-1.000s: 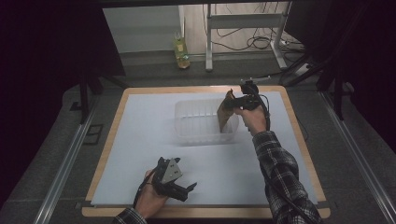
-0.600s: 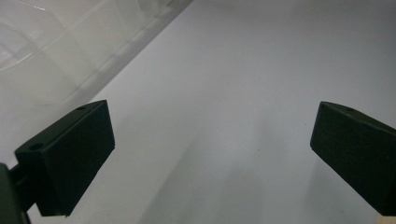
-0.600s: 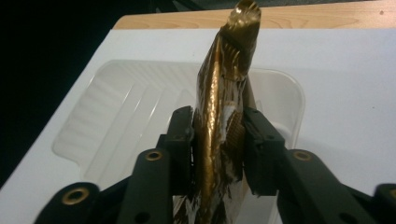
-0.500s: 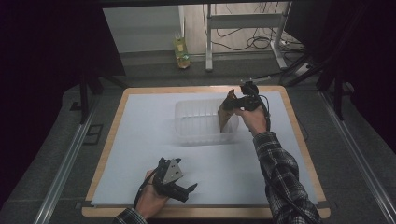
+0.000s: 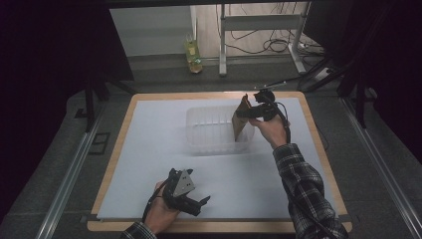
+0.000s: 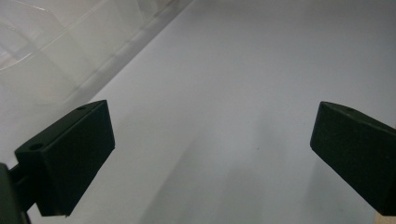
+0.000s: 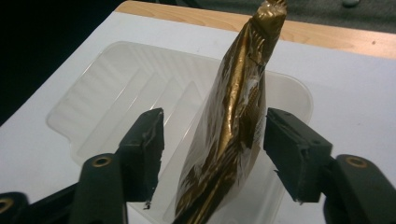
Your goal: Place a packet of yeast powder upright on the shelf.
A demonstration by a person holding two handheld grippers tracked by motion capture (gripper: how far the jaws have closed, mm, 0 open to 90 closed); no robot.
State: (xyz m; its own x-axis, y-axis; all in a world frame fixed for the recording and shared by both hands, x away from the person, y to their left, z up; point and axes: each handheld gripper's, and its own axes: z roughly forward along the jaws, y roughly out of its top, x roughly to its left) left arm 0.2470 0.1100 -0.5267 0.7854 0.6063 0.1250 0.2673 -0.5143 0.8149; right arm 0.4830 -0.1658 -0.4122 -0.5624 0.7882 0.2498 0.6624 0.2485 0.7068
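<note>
A gold foil packet point(image 5: 241, 119) stands upright at the right end of a clear plastic tray point(image 5: 209, 130) on the white mat. My right gripper point(image 5: 251, 112) is at the packet from the right. In the right gripper view the packet point(image 7: 233, 121) sits between the two jaws with a gap on each side, over the ribbed tray point(image 7: 93, 93). These jaws have just been opening and do not press the packet. My left gripper point(image 5: 201, 203) rests near the front edge of the mat, open with nothing between its fingers point(image 6: 70, 158).
The white mat point(image 5: 149, 149) covers a wooden table point(image 5: 318, 149). A corner of the clear tray point(image 6: 56, 51) shows at the upper left of the left gripper view. A yellow-green bottle point(image 5: 193, 57) and a metal stand point(image 5: 259, 30) stand on the floor beyond the table.
Both hands stay about where they were. The packet still stands upright at the tray's right end, with the right gripper beside it.
</note>
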